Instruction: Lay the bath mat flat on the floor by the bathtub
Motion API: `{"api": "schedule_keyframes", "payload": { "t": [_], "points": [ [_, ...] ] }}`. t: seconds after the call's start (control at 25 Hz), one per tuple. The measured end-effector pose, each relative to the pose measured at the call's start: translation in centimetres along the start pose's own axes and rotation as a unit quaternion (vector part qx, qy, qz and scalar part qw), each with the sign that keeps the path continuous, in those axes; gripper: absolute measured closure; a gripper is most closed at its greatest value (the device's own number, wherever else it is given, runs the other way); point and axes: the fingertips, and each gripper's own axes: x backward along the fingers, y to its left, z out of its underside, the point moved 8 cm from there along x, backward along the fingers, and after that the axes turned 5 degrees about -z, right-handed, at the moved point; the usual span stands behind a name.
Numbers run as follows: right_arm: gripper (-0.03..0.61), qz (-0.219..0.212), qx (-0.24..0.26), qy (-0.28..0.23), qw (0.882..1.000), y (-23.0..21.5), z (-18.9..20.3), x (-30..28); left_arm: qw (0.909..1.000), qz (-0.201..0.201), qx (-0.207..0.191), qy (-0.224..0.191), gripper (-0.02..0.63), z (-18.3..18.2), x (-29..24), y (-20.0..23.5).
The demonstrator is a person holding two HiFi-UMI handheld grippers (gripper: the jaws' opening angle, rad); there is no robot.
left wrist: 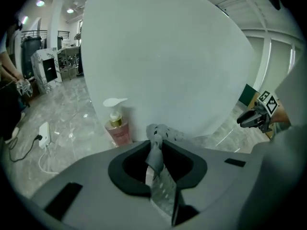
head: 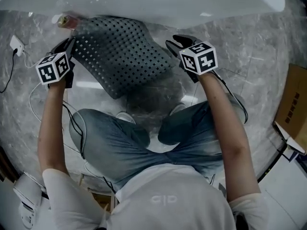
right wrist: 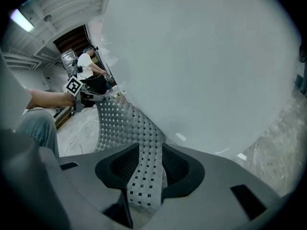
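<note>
The grey perforated bath mat hangs between my two grippers over the marble floor, right in front of the white bathtub. Its near edge sags towards the person's knees. My left gripper is at the mat's left corner; in the left gripper view the jaws pinch a thin crumpled fold of the mat. My right gripper is at the right corner. In the right gripper view a strip of the mat lies face-up between jaws that stand apart, not pinched flat.
A pink pump bottle stands on the floor against the tub, left of the mat. A white power strip and cables lie further left. A cardboard box sits at the right. The person's knees are just behind the mat.
</note>
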Motion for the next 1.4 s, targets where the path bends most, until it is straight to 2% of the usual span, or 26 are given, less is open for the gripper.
{"api": "schedule_keyframes", "payload": {
  "t": [0.12,0.4,0.52,0.68,0.72,0.8,0.92,1.08,1.2,1.28,1.4],
  "points": [
    [0.384,-0.011,-0.009,0.026,1.0,-0.7,2.2,-2.6,0.9996,-0.021,0.012,0.011,0.503,2.6,-2.0,2.3],
    [0.322,-0.032,-0.045,0.077,0.995,-2.3,7.3,-5.6,0.9962,-0.063,-0.012,0.059,0.43,9.8,-5.4,5.4],
    [0.263,-0.053,-0.076,0.097,0.991,-2.9,9.1,-6.4,0.9949,-0.079,0.013,0.062,0.411,11.2,-5.9,6.2],
    [0.234,-0.074,-0.102,0.14,0.982,-3.4,12.8,-6.2,0.9922,-0.099,0.027,0.071,0.376,12.1,-6.1,7.0],
    [0.229,-0.079,-0.104,0.151,0.98,-3.6,13.7,-5.9,0.9922,-0.097,0.032,0.073,0.369,12.5,-6.1,6.8],
    [0.222,-0.094,-0.1,0.172,0.975,-3.6,15.1,-5.5,0.992,-0.092,0.042,0.076,0.314,13.3,-5.8,6.5],
    [0.212,-0.114,-0.066,0.209,0.969,-2.9,16.2,-6.0,0.9915,-0.085,0.069,0.071,0.274,14.3,-4.7,6.8],
    [0.213,-0.119,-0.016,0.234,0.965,-2.1,16.4,-6.9,0.9893,-0.045,0.122,0.067,0.272,17.1,-2.7,5.6],
    [0.215,-0.128,0.007,0.255,0.959,-1.7,16.8,-7.3,0.9862,0.027,0.139,0.086,0.272,21.3,-1.4,2.0],
    [0.224,-0.133,0.018,0.265,0.955,-1.5,17.0,-7.1,0.9778,0.084,0.16,0.106,0.272,24.0,-0.6,-1.3],
    [0.302,-0.124,0.032,0.268,0.955,-1.2,16.7,-7.7,0.9613,0.144,0.187,0.142,0.272,27.7,-0.2,-4.8]
  ]
}}
